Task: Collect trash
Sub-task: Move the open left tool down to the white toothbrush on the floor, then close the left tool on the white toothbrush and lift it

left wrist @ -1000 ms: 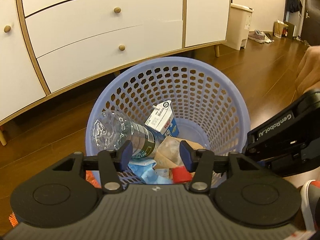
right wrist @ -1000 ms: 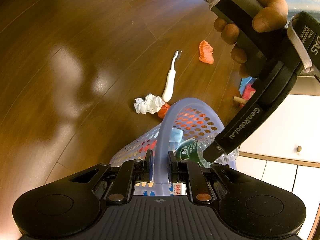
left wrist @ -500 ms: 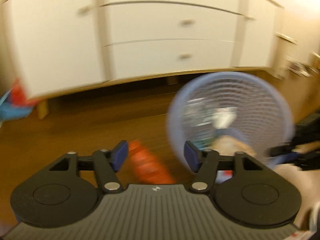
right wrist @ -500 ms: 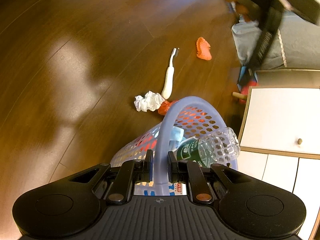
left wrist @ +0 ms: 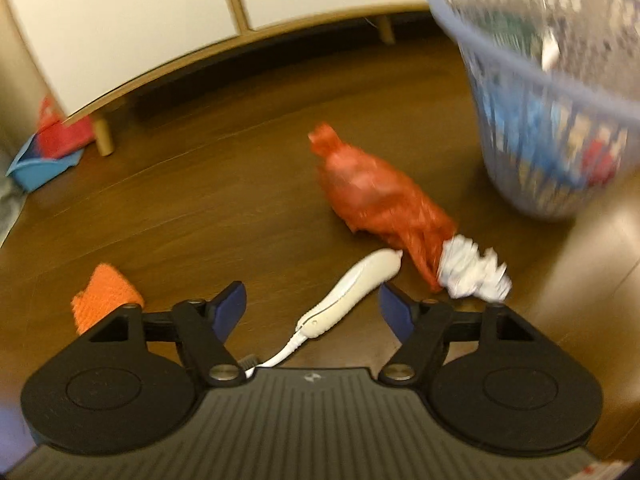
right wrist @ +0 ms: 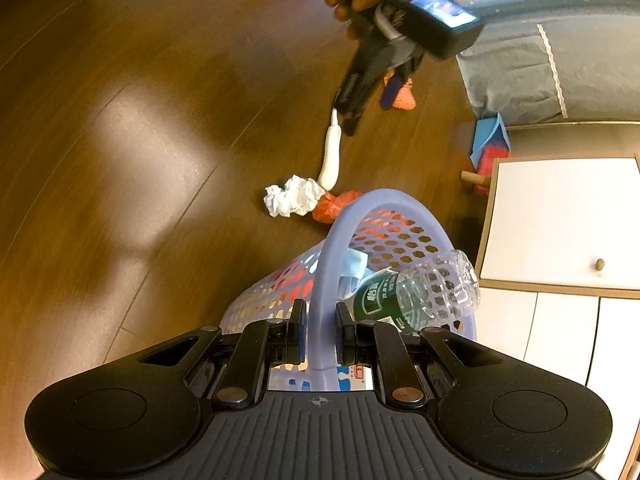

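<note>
1. In my left wrist view, the left gripper (left wrist: pixel 312 304) is spread wide, released, over the white toothbrush (left wrist: pixel 352 292) at lower centre; an orange scrap (left wrist: pixel 104 296) lies lower left.
2. Only this view shows the orange bag (left wrist: pixel 380 196) whole, touching the crumpled tissue (left wrist: pixel 474 270).
3. In my right wrist view, the right gripper (right wrist: pixel 318 336) is clenched on the basket (right wrist: pixel 384 232) handle; only here do I see the bottle (right wrist: pixel 416 292) clearly.

The left gripper (left wrist: pixel 312 306) is spread wide over the floor (left wrist: pixel 200 200), with the toothbrush (left wrist: pixel 348 296) lying in the gap. Ahead to its right the red bag (left wrist: pixel 384 200) and tissue (left wrist: pixel 474 270) crowd the way, the basket (left wrist: pixel 560 80) beyond them. An orange scrap (left wrist: pixel 104 296) lies just to its left; bare floor runs ahead to the cabinet (left wrist: pixel 120 20).
</note>
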Demonstrator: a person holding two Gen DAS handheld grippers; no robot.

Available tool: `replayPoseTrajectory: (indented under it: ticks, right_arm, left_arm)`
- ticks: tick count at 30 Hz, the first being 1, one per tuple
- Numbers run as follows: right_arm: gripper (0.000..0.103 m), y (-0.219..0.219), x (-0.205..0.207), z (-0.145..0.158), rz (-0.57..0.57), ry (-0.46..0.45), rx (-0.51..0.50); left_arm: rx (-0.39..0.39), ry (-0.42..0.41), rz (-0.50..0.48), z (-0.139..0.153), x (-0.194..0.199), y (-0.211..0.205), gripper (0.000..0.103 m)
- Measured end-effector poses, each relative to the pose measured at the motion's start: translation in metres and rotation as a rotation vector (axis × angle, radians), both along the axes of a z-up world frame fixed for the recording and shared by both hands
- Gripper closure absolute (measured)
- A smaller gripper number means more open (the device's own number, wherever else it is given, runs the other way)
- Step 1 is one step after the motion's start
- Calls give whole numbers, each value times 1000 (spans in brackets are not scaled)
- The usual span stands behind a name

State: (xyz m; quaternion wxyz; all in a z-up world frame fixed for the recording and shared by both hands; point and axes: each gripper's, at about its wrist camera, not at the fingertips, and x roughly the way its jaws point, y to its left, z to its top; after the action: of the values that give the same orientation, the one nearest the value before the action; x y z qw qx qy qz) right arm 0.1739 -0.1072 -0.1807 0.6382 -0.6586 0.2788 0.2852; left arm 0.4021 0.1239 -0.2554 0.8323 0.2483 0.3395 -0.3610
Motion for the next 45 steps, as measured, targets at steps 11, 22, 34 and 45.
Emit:
replayPoseTrajectory:
  ticks: [11, 22, 34, 45]
  right_arm:
    - [93, 1, 1, -1, -25, 8, 15]
    - [93, -1, 2, -1, -31, 4, 19]
    - [93, 1, 5, -2, -35, 5, 14]
    - [93, 0, 3, -4, -39, 2, 19]
  left_arm:
    - [103, 78, -5, -57, 33, -19, 58]
    - [81, 163, 15, -55, 19, -11, 82]
    - [42, 164, 28, -47, 14, -12, 87]
    - [-103, 115, 44, 17, 9, 7, 88]
